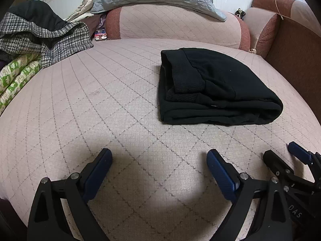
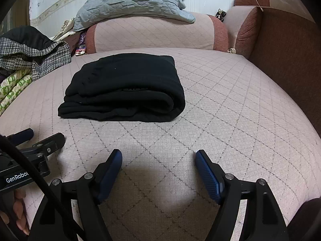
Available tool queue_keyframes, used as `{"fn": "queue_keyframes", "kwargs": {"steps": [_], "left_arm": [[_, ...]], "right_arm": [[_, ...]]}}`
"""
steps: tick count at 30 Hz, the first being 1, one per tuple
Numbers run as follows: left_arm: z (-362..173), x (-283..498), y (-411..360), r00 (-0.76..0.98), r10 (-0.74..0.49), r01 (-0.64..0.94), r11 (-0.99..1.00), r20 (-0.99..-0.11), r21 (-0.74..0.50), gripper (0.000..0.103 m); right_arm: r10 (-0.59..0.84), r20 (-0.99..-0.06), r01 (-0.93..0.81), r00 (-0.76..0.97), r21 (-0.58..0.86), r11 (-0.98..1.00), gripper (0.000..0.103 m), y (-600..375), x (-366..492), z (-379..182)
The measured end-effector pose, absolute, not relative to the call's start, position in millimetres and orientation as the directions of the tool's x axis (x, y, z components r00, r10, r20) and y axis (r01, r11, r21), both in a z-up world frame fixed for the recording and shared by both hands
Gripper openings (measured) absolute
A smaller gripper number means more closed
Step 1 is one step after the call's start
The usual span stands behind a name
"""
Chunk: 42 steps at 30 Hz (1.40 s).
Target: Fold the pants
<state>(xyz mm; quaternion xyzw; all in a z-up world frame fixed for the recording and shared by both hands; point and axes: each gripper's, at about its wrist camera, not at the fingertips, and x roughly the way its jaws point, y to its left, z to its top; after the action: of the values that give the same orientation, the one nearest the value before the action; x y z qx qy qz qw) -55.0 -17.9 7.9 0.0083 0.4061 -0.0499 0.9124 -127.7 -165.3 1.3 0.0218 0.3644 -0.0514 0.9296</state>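
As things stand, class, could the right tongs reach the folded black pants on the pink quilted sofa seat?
Probably yes: the open right tongs face the folded black pants with only bare quilted seat between.

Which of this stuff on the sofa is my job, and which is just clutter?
Job:
black pants, lying folded
left tool, open
right tool, open

Clutter:
houndstooth garment
green-patterned cloth
grey quilted pillow
sofa seat

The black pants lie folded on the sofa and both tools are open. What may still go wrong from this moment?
The folded black pants sit as a thick, rounded stack, so the top layers may slide or spring open. The left tool and right tool are open and apart from them; a careless move forward might push the stack across the sofa seat.
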Motion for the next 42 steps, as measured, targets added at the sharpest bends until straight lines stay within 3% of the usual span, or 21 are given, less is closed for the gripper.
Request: {"fn": "queue_keyframes", "kwargs": {"steps": [21, 30, 42], "left_arm": [[8, -55, -18, 0.661, -0.093, 0.108, 0.994, -0.745, -0.029, 0.099], [17, -60, -2, 0.659, -0.174, 0.089, 0.984, -0.732, -0.154, 0.099], [27, -65, 4, 0.658, -0.206, 0.089, 0.976, -0.725, -0.197, 0.099]], "right_arm": [[-0.086, -0.679, 0.107, 0.729, -0.01, 0.994, 0.082, -168, -126, -1], [-0.138, -0.642, 0.149, 0.754, -0.037, 0.988, 0.082, -169, -137, 17], [-0.191, -0.603, 0.174, 0.775, -0.088, 0.981, 0.082, -161, -150, 36]]}}
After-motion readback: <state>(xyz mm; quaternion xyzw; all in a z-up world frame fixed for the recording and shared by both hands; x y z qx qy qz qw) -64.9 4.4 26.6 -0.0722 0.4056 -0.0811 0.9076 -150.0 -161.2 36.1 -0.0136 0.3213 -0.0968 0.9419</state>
